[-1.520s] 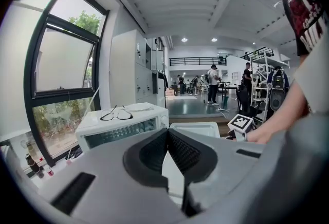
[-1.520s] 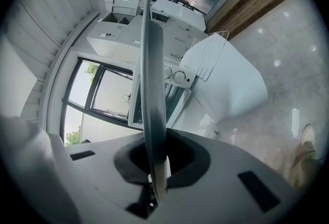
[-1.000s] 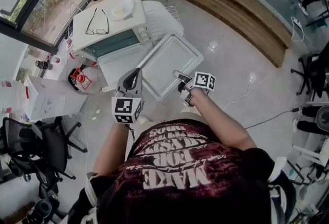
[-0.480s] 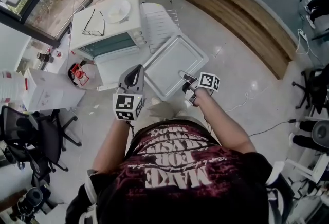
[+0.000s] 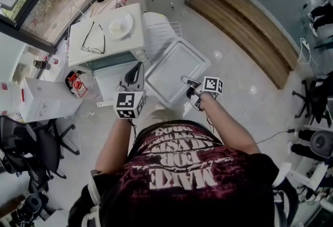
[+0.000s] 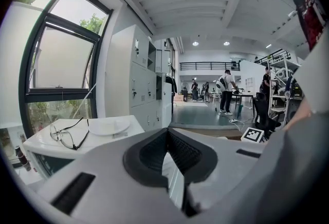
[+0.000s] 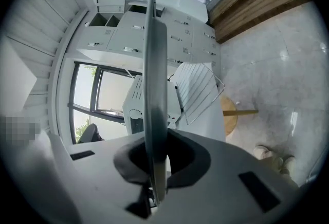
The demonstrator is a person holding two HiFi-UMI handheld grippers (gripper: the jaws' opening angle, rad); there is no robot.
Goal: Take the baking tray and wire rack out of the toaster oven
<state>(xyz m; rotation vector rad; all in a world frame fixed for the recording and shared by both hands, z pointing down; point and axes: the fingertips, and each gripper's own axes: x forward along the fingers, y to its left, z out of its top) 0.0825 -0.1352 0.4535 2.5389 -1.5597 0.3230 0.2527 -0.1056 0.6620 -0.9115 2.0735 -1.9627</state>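
Note:
The white toaster oven [image 5: 112, 38] stands at the upper left with its door [image 5: 112, 83] folded down. The wire rack [image 5: 162, 27] lies outside it, just to its right. My right gripper [image 5: 189, 84] is shut on the near rim of the grey baking tray [image 5: 174, 67], holding it in the air clear of the oven. In the right gripper view the tray [image 7: 154, 79] shows edge-on between the jaws, with the rack [image 7: 198, 89] behind it. My left gripper [image 5: 136, 73] hovers over the open door, left of the tray, shut with nothing in it.
A pair of glasses [image 5: 96, 38] and a white plate [image 5: 119, 25] rest on the oven top. A white box [image 5: 44, 98] and a red object [image 5: 78, 85] sit to the left, an office chair [image 5: 31, 142] below them. A wooden step [image 5: 244, 23] runs along the upper right.
Both grippers have drifted sideways a little, the right one carrying the tray with it. The grip on the tray is unchanged and the left jaws stay shut.

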